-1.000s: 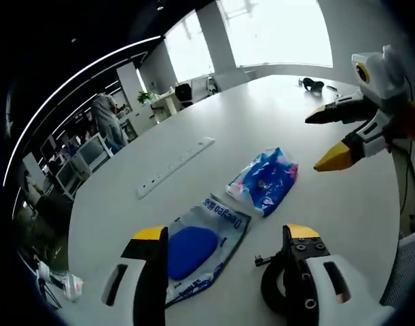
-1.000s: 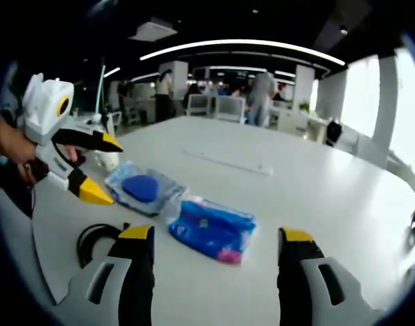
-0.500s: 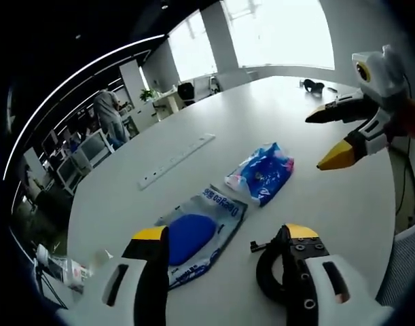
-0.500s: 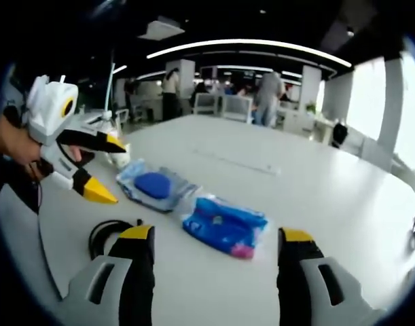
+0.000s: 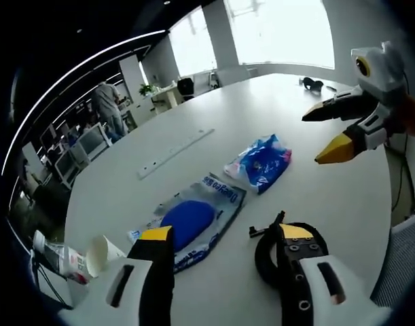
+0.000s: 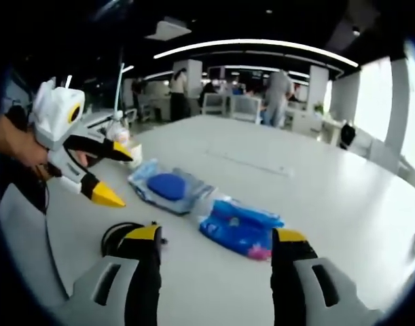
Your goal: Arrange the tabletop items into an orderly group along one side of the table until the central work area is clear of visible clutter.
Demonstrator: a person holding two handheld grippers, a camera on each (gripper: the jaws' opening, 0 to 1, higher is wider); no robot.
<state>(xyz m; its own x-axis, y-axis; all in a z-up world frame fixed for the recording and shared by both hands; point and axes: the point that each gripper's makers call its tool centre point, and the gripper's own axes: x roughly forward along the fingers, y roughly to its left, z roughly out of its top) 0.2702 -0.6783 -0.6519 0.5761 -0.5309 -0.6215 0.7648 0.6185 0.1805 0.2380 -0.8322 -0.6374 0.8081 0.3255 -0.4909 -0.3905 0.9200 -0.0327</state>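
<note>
Several items lie near one edge of the white table (image 5: 316,163): a clear pouch with a blue pad (image 5: 192,221), a blue printed packet (image 5: 260,161) just beyond it, and a coiled black cable (image 5: 265,252) by the left gripper (image 5: 221,234). A paper cup (image 5: 100,255) lies tipped beside a plastic bottle (image 5: 58,257) at the table's edge, and a long white power strip (image 5: 174,153) sits farther off. Both the left gripper and the right gripper (image 6: 214,238) hover above the table with jaws spread wide, holding nothing.

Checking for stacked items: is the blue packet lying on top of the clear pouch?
No, the blue packet lies beside the clear pouch, on the table.
</note>
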